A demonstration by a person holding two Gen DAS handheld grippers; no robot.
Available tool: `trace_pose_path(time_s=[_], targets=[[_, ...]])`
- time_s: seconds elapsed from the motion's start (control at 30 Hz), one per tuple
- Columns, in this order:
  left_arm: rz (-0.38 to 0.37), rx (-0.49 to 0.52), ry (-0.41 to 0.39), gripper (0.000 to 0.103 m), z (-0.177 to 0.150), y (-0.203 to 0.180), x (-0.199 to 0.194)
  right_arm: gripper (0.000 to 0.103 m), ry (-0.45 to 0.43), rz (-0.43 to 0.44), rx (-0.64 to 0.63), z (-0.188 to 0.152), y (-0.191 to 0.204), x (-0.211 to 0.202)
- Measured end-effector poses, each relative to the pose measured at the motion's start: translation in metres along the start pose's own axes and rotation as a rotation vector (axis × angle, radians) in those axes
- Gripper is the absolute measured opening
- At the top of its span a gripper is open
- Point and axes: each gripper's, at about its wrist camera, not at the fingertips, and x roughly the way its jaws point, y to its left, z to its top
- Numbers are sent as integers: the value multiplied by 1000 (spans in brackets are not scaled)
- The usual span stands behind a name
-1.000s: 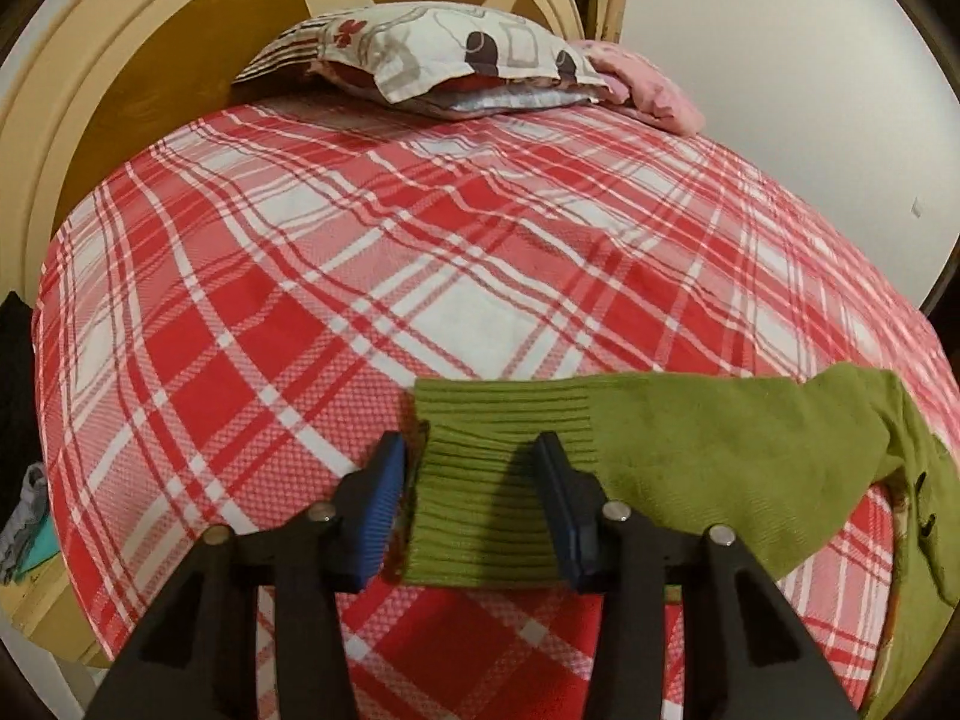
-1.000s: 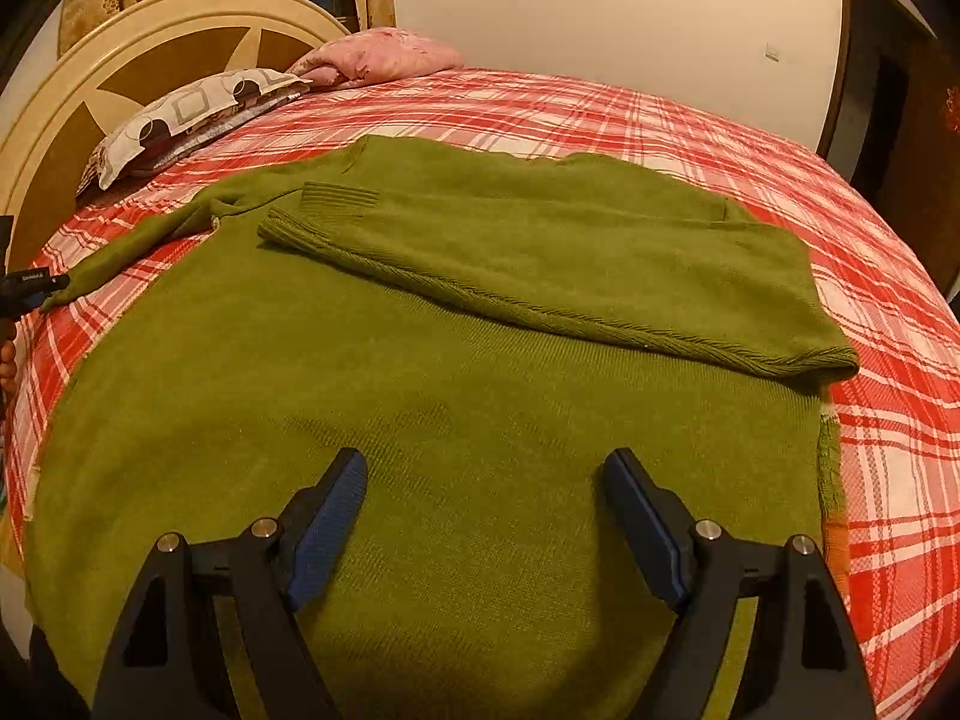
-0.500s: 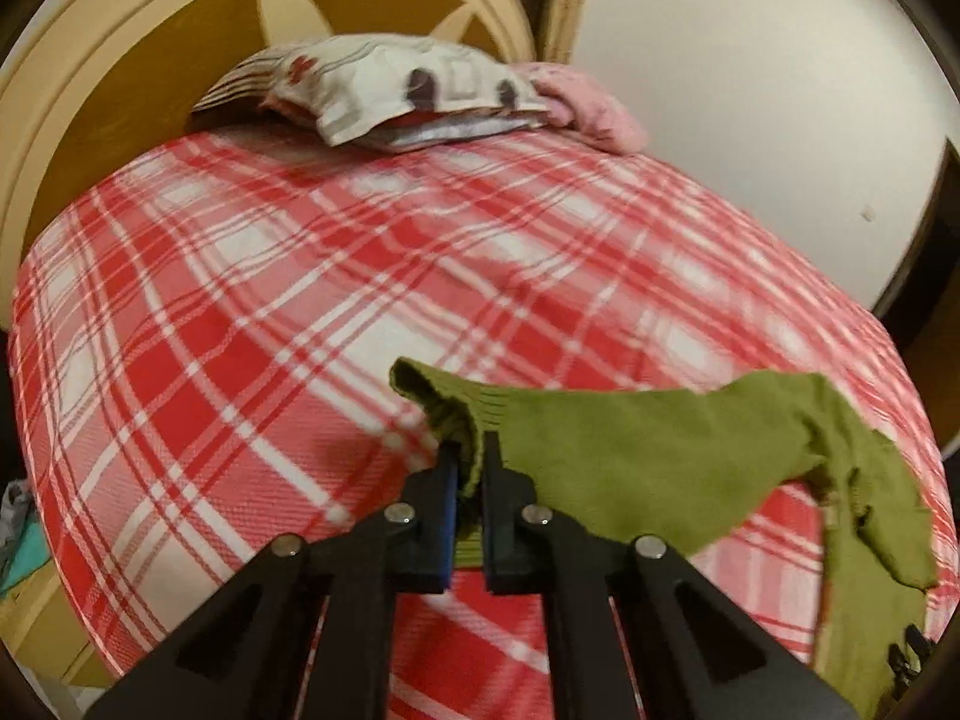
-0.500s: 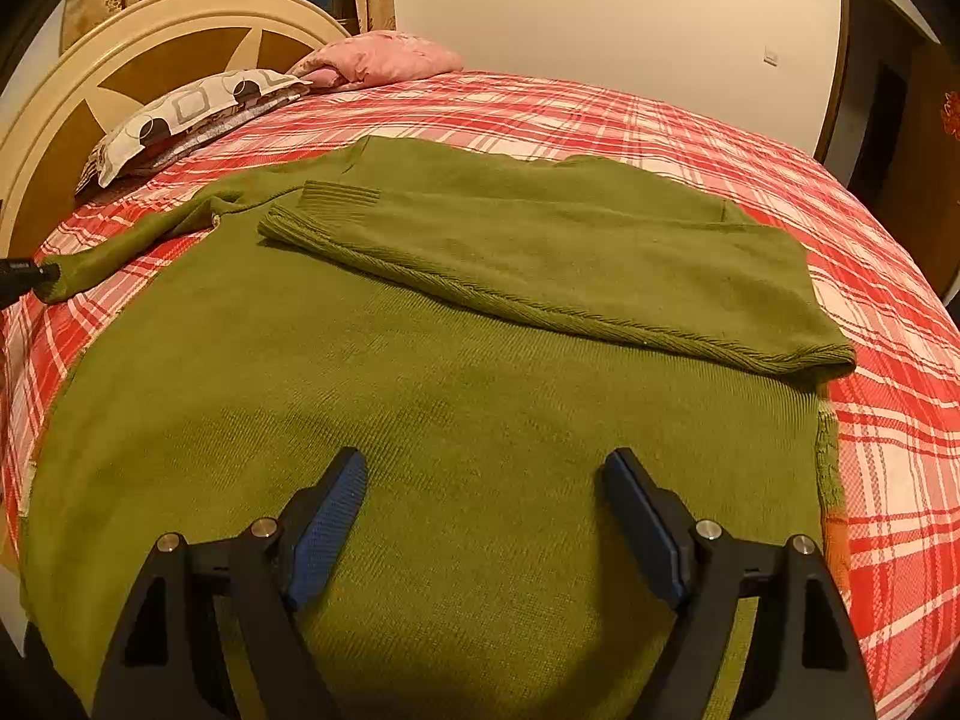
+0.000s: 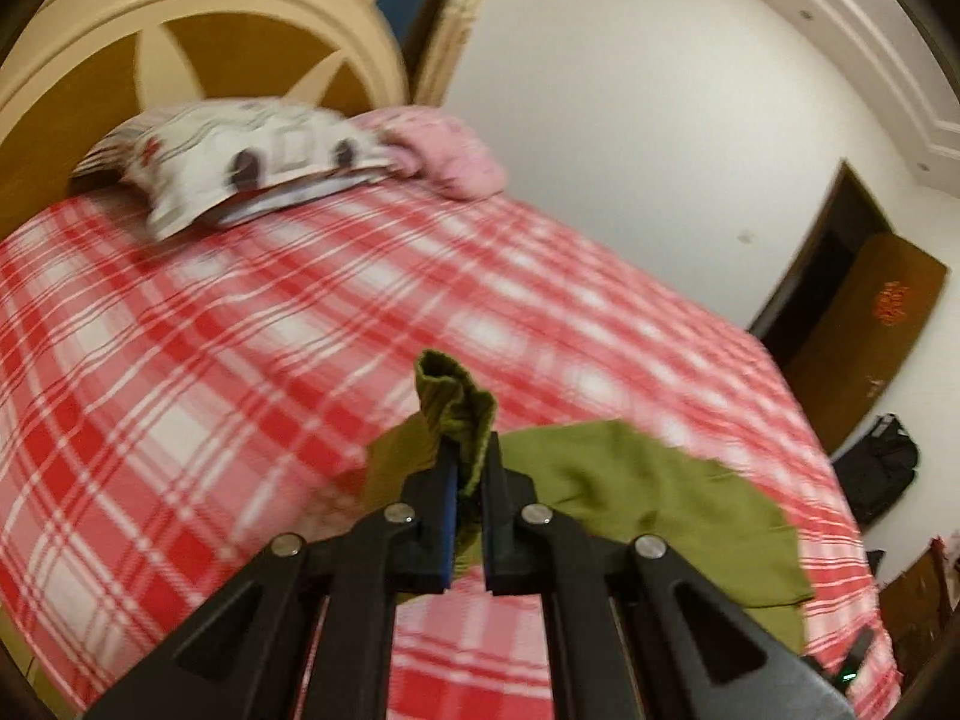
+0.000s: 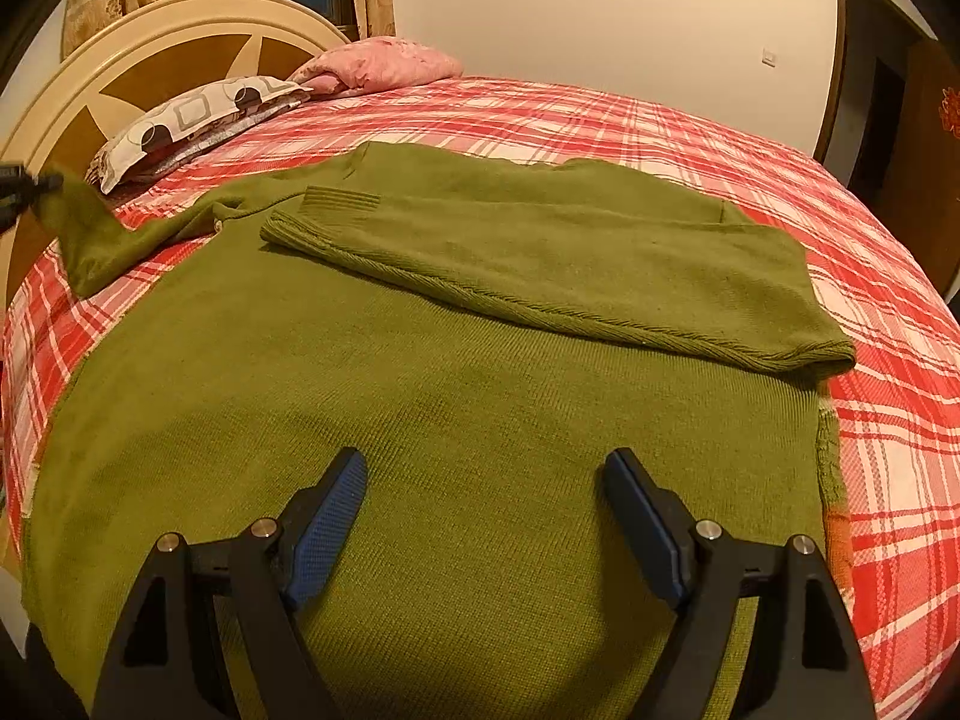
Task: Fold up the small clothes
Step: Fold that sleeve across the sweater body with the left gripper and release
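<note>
- Left wrist view: my left gripper point(image 5: 467, 468) pinches the sweater's point(image 6: 456, 420) ribbed cuff point(image 5: 453, 402); soft knit, limp, light.
- My right gripper point(image 6: 483, 516) hovers wide, empty.

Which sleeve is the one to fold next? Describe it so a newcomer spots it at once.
Start at the red-and-white plaid bedspread and find the olive-green knitted sweater spread on it. One sleeve lies folded across the body; the other sleeve stretches toward the cream headboard, its ribbed cuff pinched in the left hand-held gripper.
</note>
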Motion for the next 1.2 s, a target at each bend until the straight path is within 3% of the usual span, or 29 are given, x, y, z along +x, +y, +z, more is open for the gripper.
trace_pose_path(time_s=[0.13, 0.4, 0.53, 0.7, 0.97, 1.0, 1.07, 1.1, 1.13, 1.2], targets=[[-107, 63, -22, 6, 14, -58, -8, 82, -8, 9, 11, -1, -2, -1], [-250, 200, -37, 6, 21, -158, -8, 82, -31, 58, 57, -3, -9, -5], [-292, 277, -22, 6, 12, -199, 5, 82, -53, 113, 109, -5, -19, -8], [-365, 364, 69, 6, -22, -250, 39, 82, -84, 194, 192, -7, -32, -12], [-293, 549, 160, 14, -95, -298, 91, 82, -91, 217, 212, -7, -34, -11], [-291, 554, 164, 21, -99, -297, 91, 82, -90, 218, 212, -7, -34, -10], [-288, 555, 161, 44, -101, -290, 85, 82, -91, 222, 215, -8, -35, -10], [-273, 558, 141, 65, -101, -283, 80, 82, -92, 225, 217, -8, -35, -11], [-250, 562, 122, 77, -99, -279, 82, 82, -92, 228, 219, -8, -35, -11], [-204, 572, 91, 78, -97, -257, 77, 82, -94, 232, 222, -8, -36, -10]])
